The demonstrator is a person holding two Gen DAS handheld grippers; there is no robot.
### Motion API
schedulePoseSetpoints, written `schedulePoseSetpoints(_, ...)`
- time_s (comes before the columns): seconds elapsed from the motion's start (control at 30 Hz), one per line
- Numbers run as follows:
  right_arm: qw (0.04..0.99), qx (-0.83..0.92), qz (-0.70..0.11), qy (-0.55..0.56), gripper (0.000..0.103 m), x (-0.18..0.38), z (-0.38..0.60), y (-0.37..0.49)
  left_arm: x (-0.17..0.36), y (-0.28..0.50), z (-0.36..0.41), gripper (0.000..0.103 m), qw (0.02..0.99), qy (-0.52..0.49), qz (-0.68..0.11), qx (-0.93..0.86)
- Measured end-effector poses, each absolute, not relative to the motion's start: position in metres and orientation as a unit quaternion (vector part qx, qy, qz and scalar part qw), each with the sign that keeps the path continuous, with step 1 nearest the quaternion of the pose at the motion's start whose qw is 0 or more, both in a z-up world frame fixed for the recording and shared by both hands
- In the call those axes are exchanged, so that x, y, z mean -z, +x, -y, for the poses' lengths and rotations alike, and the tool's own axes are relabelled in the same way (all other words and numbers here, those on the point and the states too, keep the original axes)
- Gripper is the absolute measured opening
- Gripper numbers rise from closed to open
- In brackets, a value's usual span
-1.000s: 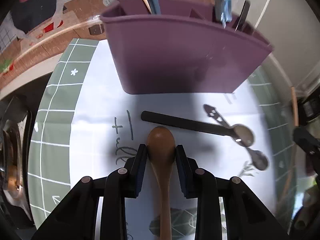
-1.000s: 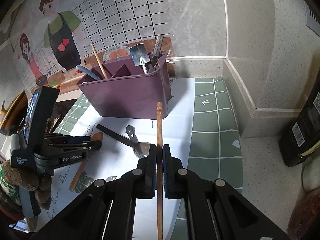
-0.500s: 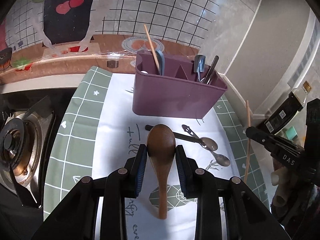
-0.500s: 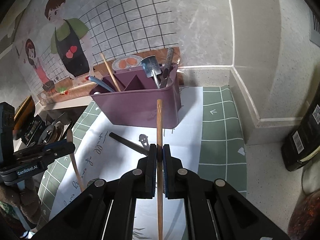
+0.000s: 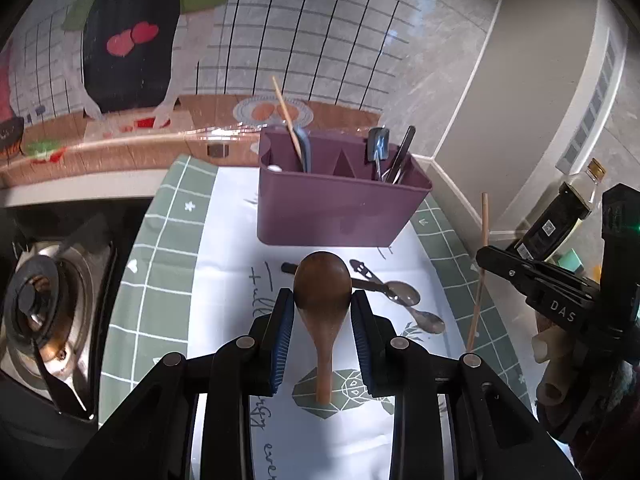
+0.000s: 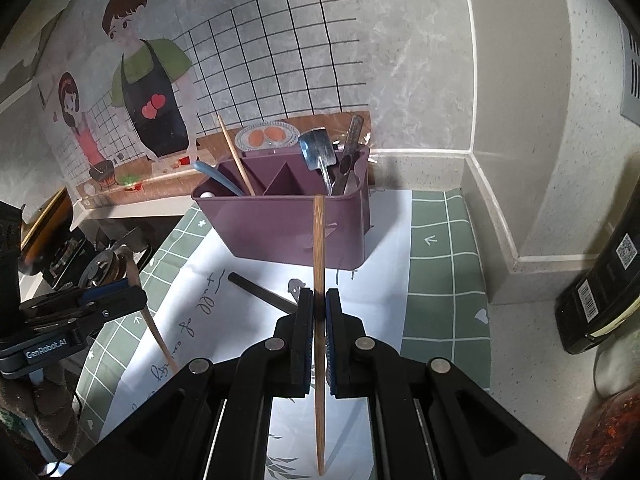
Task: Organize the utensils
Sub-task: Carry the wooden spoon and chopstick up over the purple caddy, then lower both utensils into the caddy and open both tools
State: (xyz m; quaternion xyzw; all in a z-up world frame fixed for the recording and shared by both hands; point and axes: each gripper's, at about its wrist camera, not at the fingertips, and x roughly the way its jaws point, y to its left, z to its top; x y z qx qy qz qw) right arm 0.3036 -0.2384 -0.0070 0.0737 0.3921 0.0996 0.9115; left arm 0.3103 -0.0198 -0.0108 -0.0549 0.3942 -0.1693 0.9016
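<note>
Pinching: left tongs (image 5: 322,307) on wooden spoon (image 5: 322,300), right tongs (image 6: 319,312) seemingly squeezing chopstick (image 6: 319,264).

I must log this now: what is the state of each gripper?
Left gripper: closed on the wooden spoon.
Right gripper: closed on the wooden chopstick.

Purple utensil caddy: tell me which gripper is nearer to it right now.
Neither clearly. The left gripper, shut on the wooden spoon, and the right gripper, shut on the chopstick, both hover short of the purple caddy, raised above the mat.
</note>
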Motion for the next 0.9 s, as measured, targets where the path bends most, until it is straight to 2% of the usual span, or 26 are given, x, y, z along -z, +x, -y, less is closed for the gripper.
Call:
schedulePoseSetpoints(0.37, 0.916, -0.106, -0.381, 0.062, 0.006, -0.002, 0.232, 0.306, -0.002, 0.307, 0.023, 0.03, 0.907, -0.043, -0.38, 0.174)
schedulePoseSetpoints(0.53, 0.924, -0.103, -0.365, 0.051, 0.006, -0.015, 0.229, 0.312, -0.026, 0.311, 0.027, 0.03, 0.914, -0.026, -0.361, 0.185)
schedulePoseSetpoints(0.8, 0.971, -0.114, -0.207, 0.031, 0.006, -0.151, 0.231, 0.344, -0.156, 0.356, 0.024, 0.03, 0.944, -0.052, -0.238, 0.221)
schedulePoseSetpoints(0.9, 0.977, -0.111, -0.178, 0.037, 0.006, -0.167, 0.231, 0.368, -0.161, 0.383, 0.028, 0.03, 0.949, -0.051, -0.223, 0.216)
